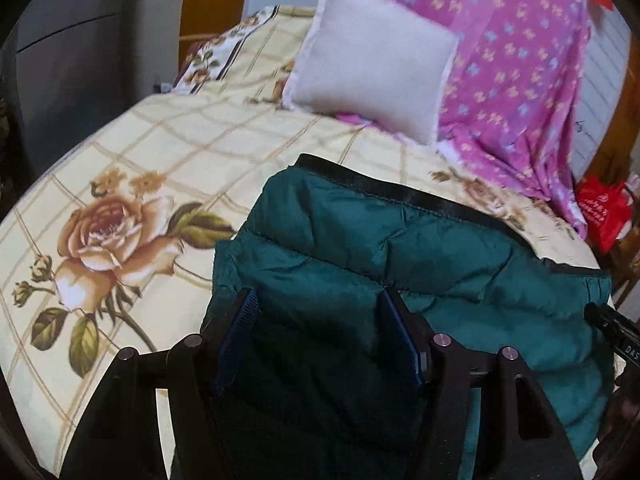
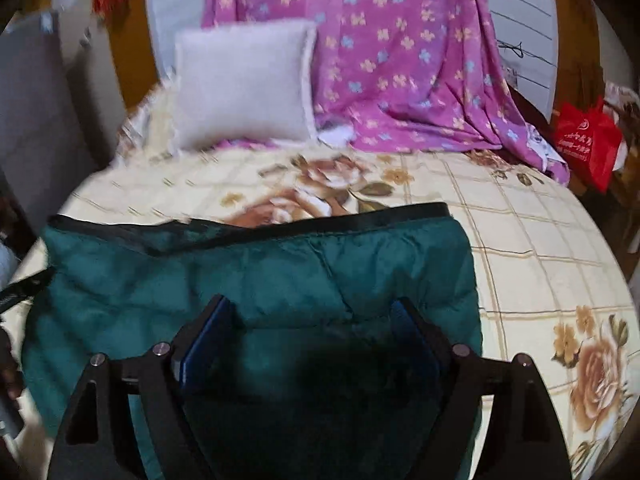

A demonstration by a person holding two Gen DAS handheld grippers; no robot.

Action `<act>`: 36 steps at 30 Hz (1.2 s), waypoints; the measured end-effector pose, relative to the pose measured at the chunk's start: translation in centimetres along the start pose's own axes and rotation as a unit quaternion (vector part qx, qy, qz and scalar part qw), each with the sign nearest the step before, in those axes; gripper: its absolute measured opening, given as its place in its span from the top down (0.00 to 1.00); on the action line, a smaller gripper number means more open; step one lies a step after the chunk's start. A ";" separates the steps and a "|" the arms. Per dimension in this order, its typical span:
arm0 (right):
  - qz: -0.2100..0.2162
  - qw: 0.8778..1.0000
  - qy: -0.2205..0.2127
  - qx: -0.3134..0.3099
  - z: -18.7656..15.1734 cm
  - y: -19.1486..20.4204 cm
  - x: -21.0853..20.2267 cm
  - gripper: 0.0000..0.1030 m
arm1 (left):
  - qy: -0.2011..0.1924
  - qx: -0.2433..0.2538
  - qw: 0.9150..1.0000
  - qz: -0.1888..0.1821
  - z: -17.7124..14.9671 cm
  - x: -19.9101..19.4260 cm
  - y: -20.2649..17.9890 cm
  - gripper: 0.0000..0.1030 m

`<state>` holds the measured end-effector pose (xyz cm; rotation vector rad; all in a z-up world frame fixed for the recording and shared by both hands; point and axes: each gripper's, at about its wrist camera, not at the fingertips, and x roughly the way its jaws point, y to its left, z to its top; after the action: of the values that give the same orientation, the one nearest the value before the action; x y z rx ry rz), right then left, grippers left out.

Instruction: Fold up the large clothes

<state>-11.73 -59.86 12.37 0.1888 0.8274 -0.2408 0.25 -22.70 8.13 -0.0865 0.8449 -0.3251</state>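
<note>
A teal quilted jacket (image 1: 400, 248) with a black hem band lies folded on the bed; it also shows in the right wrist view (image 2: 260, 276). My left gripper (image 1: 316, 300) hovers over the jacket's near left part, jaws open, nothing between the blue pads. My right gripper (image 2: 310, 308) hovers over the jacket's near right part, jaws open and empty. The tip of the right gripper shows at the right edge of the left wrist view (image 1: 612, 324).
The bed has a cream checked sheet with rose prints (image 1: 160, 152). A white pillow (image 1: 372, 60) and a pink flowered blanket (image 1: 520, 60) sit at the head. A red bag (image 2: 588, 144) stands beside the bed on the right.
</note>
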 end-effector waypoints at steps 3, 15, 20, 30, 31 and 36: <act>0.009 0.999 0.043 0.025 -0.4 -0.8 3.4 0.15 | -0.002 0.004 1.000 -0.001 -0.2 0.9 0.2 0.55; 0.007 0.999 0.015 0.036 -0.8 -0.3 1.7 0.11 | 0.002 0.016 1.000 0.016 0.0 -0.1 0.0 0.54; 0.077 0.997 -0.023 0.007 -0.4 3.4 -2.2 0.10 | 0.000 0.012 1.000 0.027 0.3 -0.3 0.2 0.54; 0.063 0.995 0.029 -0.076 -1.0 10.9 4.2 0.09 | 0.004 0.037 0.998 0.042 0.0 1.3 -0.6 0.54; 0.063 0.995 0.026 -0.068 -1.1 10.6 4.8 0.09 | 0.006 0.037 0.998 0.041 0.0 1.5 -0.5 0.54; 0.062 0.996 0.030 -0.062 -1.3 10.2 4.7 0.09 | 0.005 0.039 0.998 0.044 -0.2 1.8 -0.7 0.53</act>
<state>-6.65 -50.41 8.71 0.1315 0.8845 -0.0676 1.09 -23.91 6.83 0.0250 0.8421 -0.2746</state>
